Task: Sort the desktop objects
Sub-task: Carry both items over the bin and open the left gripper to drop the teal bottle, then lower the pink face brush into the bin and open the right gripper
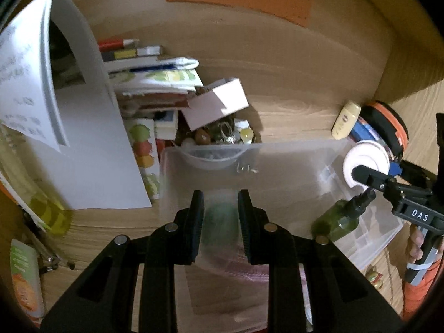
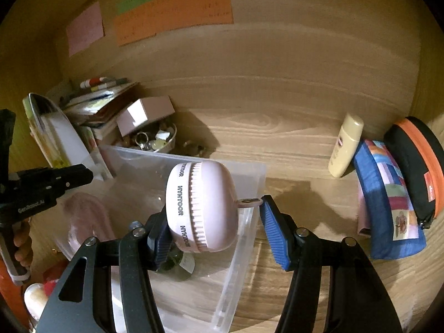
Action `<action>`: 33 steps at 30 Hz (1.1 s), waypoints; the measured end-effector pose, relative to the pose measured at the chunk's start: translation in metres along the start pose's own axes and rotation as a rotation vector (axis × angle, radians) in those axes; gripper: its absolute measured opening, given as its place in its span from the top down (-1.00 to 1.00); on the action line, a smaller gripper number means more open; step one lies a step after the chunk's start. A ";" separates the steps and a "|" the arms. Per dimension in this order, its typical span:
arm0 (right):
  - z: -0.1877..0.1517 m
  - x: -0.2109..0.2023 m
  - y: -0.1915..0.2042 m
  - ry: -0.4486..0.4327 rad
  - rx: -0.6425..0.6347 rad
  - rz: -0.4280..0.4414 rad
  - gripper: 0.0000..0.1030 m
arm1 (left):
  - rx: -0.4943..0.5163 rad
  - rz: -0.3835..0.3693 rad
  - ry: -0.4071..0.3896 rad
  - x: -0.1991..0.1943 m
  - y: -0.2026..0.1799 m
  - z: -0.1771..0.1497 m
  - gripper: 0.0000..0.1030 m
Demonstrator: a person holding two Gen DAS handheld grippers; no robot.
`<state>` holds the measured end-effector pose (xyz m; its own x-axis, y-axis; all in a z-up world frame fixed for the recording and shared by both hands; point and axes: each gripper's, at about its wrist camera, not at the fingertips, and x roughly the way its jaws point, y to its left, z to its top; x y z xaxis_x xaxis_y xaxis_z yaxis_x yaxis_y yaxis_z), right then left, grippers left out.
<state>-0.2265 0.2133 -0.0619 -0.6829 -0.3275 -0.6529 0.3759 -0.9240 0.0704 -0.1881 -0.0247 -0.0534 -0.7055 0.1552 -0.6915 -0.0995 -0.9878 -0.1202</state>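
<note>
While your right gripper [image 2: 215, 222] carries the pink round device [image 2: 204, 208], note that its blue pads stand wide apart with the puck against the left pad and only its small tab [image 2: 248, 201] reaching the right one, so whether it is truly pinched cannot be told. It looks like light, hard, smooth plastic; a hold across the ribbed rim should slip less than one on the domed face. It hangs above the clear plastic bin [image 2: 244, 252], where a green spray bottle [image 1: 340, 220] already lies. Your left gripper [image 1: 220, 224] is part open, its fingers flanking the bin's near wall without a visible grasp. Mind the thin bin rim. Farther right, open wood lies before the cream bottle [image 2: 345, 145] and blue pouch [image 2: 388, 202]; far left is crowded with stacked books [image 2: 102, 97].
</note>
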 end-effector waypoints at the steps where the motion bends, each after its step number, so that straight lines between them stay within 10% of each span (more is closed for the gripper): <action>1: 0.000 0.000 0.000 -0.001 -0.002 -0.007 -0.07 | 0.004 -0.004 0.006 0.002 -0.001 -0.001 0.53; 23: -0.006 0.010 0.008 0.002 -0.042 -0.071 -0.15 | 0.015 0.001 -0.015 0.004 -0.005 -0.011 0.43; 33: -0.005 -0.006 0.011 -0.075 -0.038 -0.045 -0.34 | 0.021 0.041 -0.117 -0.017 -0.010 -0.010 -0.39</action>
<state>-0.2154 0.2065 -0.0604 -0.7440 -0.3011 -0.5965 0.3664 -0.9304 0.0125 -0.1677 -0.0173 -0.0473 -0.7864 0.1130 -0.6073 -0.0828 -0.9935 -0.0777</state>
